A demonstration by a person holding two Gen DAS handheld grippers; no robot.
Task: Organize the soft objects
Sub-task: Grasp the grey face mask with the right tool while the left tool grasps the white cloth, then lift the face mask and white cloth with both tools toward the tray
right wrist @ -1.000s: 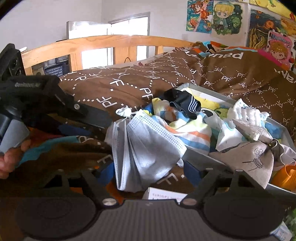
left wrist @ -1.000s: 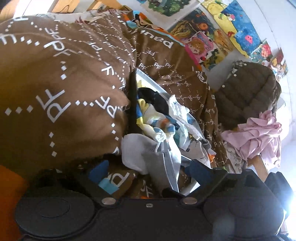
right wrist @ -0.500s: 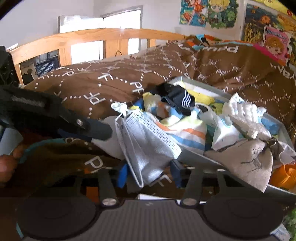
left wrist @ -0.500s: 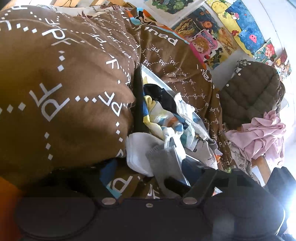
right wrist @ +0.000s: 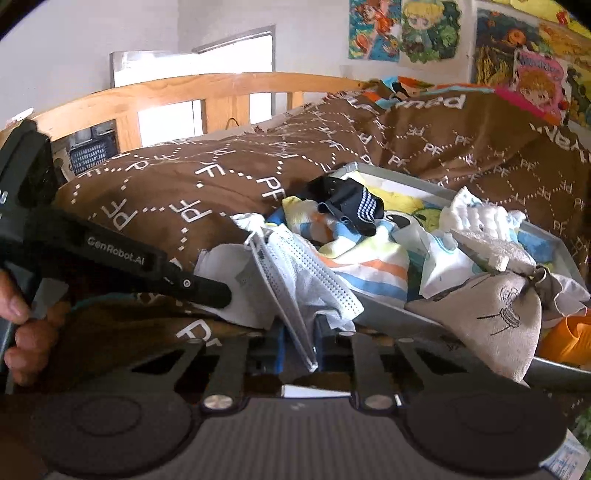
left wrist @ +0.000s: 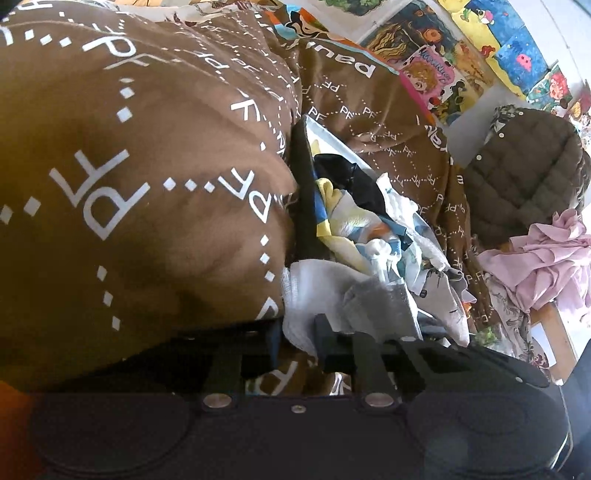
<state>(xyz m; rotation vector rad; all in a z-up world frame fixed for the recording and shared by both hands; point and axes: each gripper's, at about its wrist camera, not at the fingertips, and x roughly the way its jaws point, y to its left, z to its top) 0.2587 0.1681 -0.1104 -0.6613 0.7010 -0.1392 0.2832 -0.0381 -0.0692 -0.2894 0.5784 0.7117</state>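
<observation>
Two tools work at one crumpled face mask (right wrist: 295,273) that lies on the brown bedspread (right wrist: 207,184) at the near left corner of a grey tray (right wrist: 402,317). The right tool (right wrist: 298,345) has just been closing, and its jaws now stand narrow, pinching the mask's near folded edge between them. The left tool (left wrist: 298,334) has likewise just been closing; in its own view a fold of white and grey mask cloth sits clamped between the narrow jaws, and in the right wrist view its black finger (right wrist: 199,290) reaches in from the left and presses against the mask's white left side. A person's hand (right wrist: 22,325) grips that tool's handle at the far left edge. The one tray is heaped with soft things: one dark sock with white dots (right wrist: 351,206), one striped cloth in yellow, blue and orange (right wrist: 369,262), one white ruffled piece (right wrist: 476,218) and one beige pouch with a drawn figure (right wrist: 495,325) hanging over the near right rim. Behind the bed runs one wooden rail (right wrist: 192,92), and several cartoon posters (right wrist: 406,33) hang on the wall.
</observation>
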